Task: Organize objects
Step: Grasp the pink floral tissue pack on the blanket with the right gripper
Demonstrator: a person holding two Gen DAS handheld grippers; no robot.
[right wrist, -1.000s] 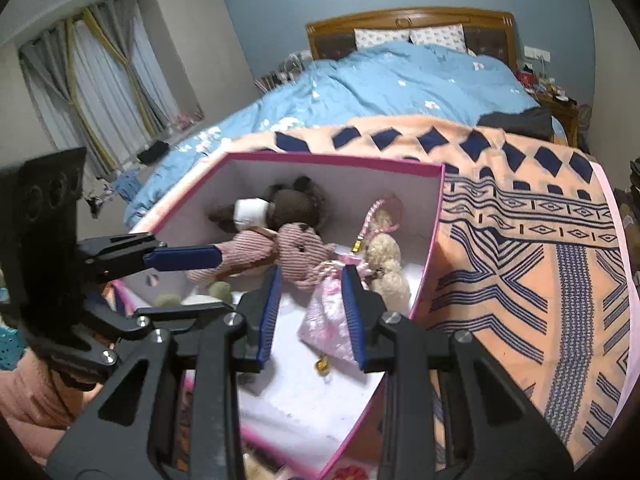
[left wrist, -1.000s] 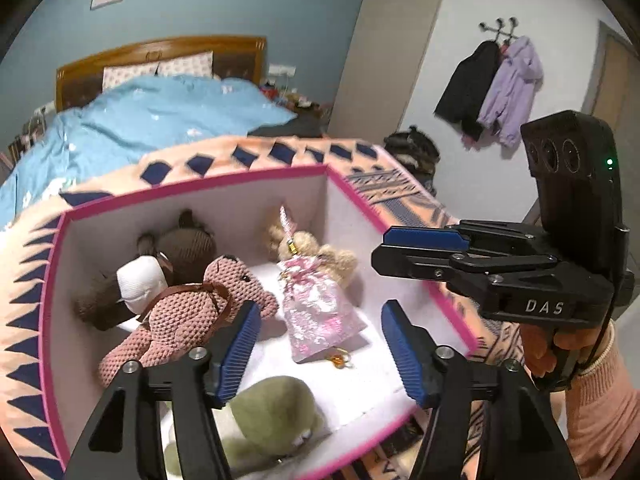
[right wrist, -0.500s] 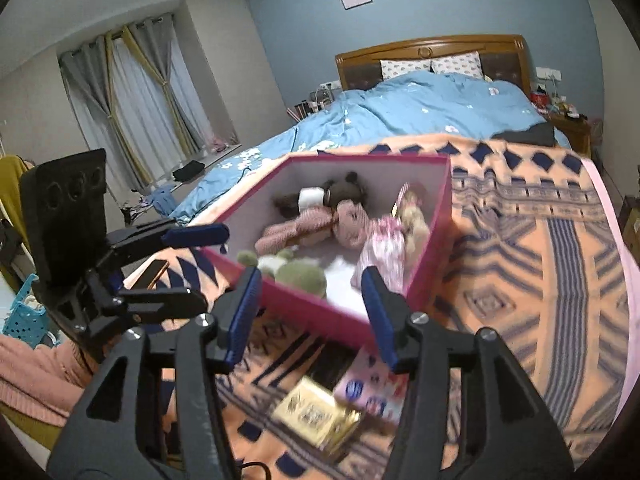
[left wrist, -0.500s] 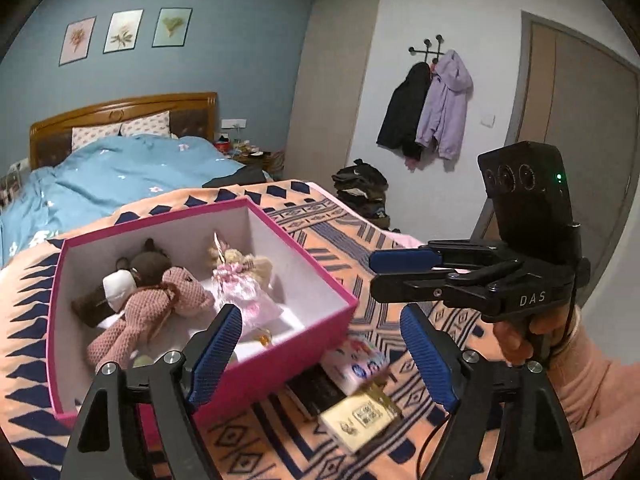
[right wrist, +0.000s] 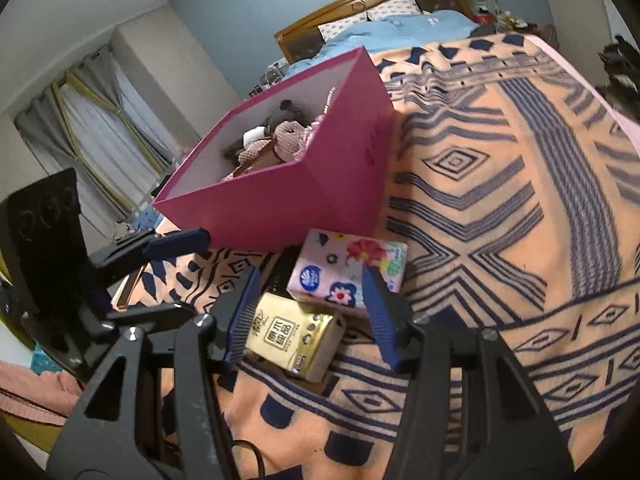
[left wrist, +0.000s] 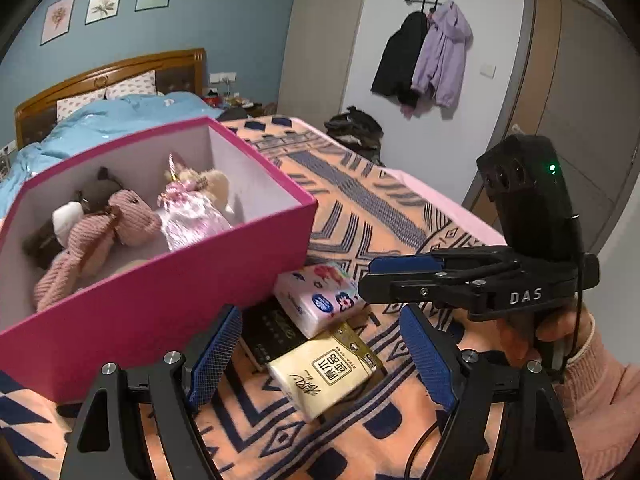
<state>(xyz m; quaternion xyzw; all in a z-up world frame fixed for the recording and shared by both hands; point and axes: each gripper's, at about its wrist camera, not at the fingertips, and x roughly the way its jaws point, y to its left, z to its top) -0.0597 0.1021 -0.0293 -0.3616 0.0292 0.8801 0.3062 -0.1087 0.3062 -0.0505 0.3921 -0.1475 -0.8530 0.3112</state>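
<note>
I'm lining up my next pick: my right gripper (right wrist: 308,312), jaws apart and empty, hovers over the gold tissue pack (right wrist: 294,338) on the bed beside the pink box (right wrist: 280,200). My left gripper (left wrist: 320,356) waits open. Next I should descend squarely and close.

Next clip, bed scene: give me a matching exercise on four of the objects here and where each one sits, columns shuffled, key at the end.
Things:
1. pink knitted bear
2. yellow tissue pack
3. floral tissue pack
4. purple jacket

Places:
A. hanging on the wall hooks
B. inside the magenta box
C. on the blanket, just behind the yellow pack
D. on the blanket, between the right gripper fingers, untouched

Pairs: 1-B, 2-D, 3-C, 4-A
</note>
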